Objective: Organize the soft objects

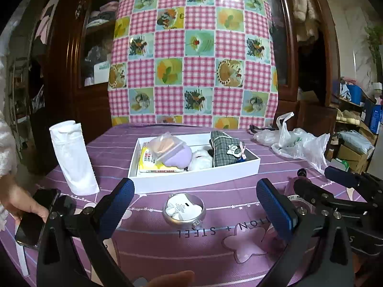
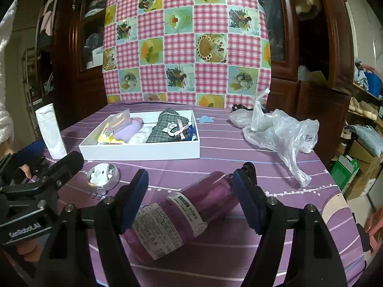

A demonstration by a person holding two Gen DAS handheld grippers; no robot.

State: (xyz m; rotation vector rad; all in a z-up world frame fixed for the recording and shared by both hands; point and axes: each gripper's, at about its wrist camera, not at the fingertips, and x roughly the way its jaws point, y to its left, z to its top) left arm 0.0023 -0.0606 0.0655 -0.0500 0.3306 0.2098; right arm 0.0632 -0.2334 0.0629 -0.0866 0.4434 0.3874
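Note:
A white tray stands on the purple table. It holds a plaid pouch, a white fluffy item, a purple soft item, a clear bag of orange pieces and a yellow packet. My left gripper is open and empty, above a small metal tin. My right gripper is open, its fingers either side of a purple bottle lying on its side, not touching it.
A white pouch stands at the left. Crumpled plastic bags lie at the right. A checked cloth hangs behind the table. A hand holds a phone at the left edge.

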